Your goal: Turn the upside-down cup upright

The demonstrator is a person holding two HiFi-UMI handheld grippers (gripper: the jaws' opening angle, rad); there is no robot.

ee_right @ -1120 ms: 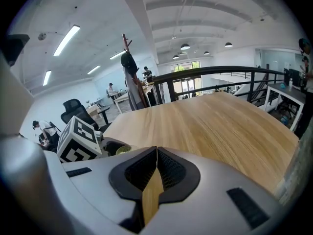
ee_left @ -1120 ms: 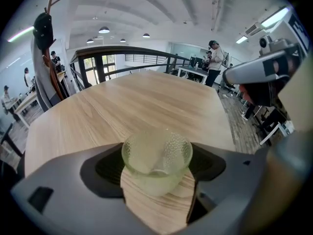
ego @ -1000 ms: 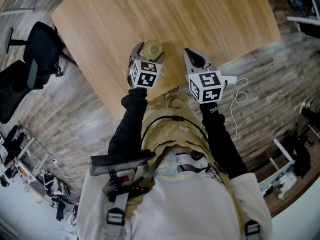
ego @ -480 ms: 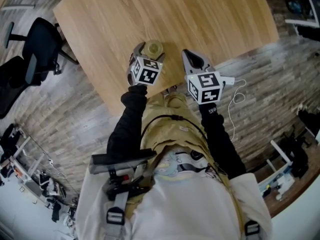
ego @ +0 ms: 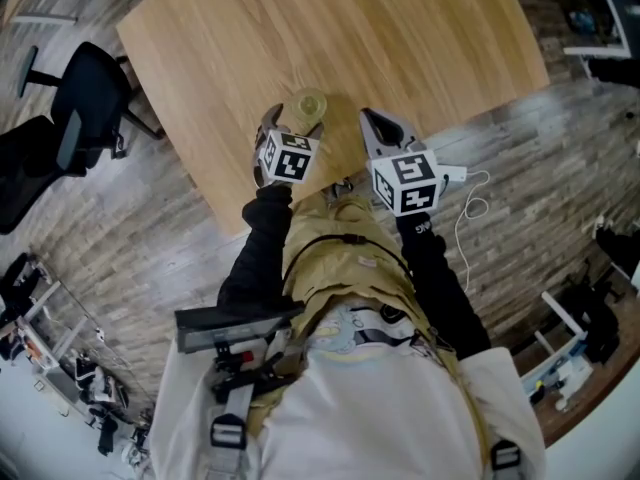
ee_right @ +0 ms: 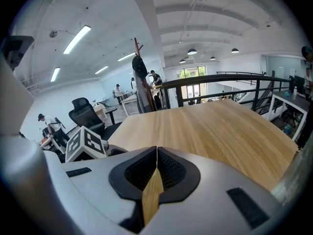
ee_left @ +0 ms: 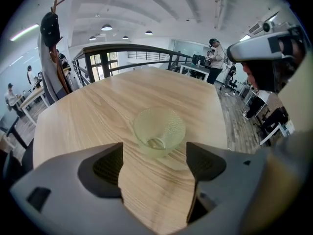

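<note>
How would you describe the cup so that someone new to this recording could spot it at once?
Start at the large light-wood table and go to its near edge. Just ahead of the left gripper, whose jaws stand apart, sits the cup. It is small, pale green and see-through with a dimpled wall, and it is the only loose thing on the tabletop.

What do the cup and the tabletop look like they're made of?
Cup: pale green glass or clear plastic, I can't tell which. It is see-through, with a dimpled wall and a smooth base. Tabletop: light wood or wood-look laminate with a matte finish. It shows long grain lines and no strong glare.
</note>
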